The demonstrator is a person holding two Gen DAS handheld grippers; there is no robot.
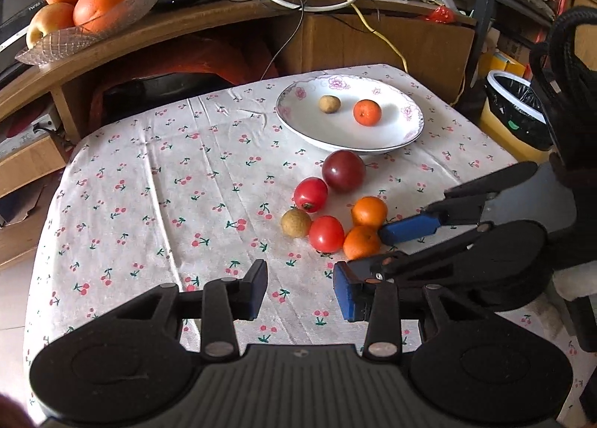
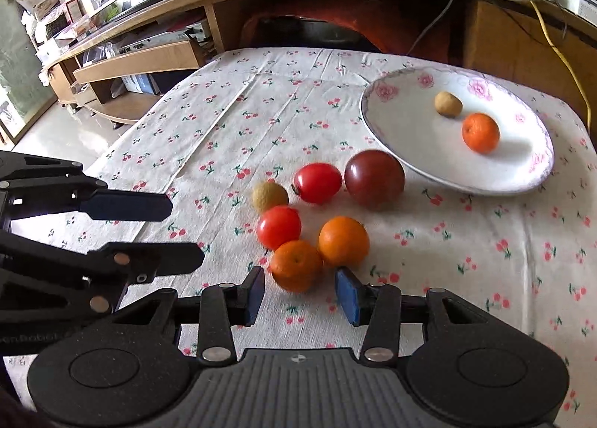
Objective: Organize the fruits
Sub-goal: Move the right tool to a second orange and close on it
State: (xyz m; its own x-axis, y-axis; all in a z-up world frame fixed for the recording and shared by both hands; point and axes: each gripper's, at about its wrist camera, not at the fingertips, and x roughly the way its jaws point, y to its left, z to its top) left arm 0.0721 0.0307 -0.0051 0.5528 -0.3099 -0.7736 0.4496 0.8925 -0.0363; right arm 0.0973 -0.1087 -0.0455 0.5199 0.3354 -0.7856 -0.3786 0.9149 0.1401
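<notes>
Both tools hover spread apart, left tool (image 1: 300,292) beside right tool (image 2: 300,293).

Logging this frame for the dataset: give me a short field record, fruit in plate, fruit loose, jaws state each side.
plate: holds one small orange and one brown longan
loose on cloth: dark plum, two red tomatoes, two oranges, one longan
left gripper: jaws open, empty, short of the pile
right gripper: jaws open, either side of the nearest orange, not closed on it
</notes>
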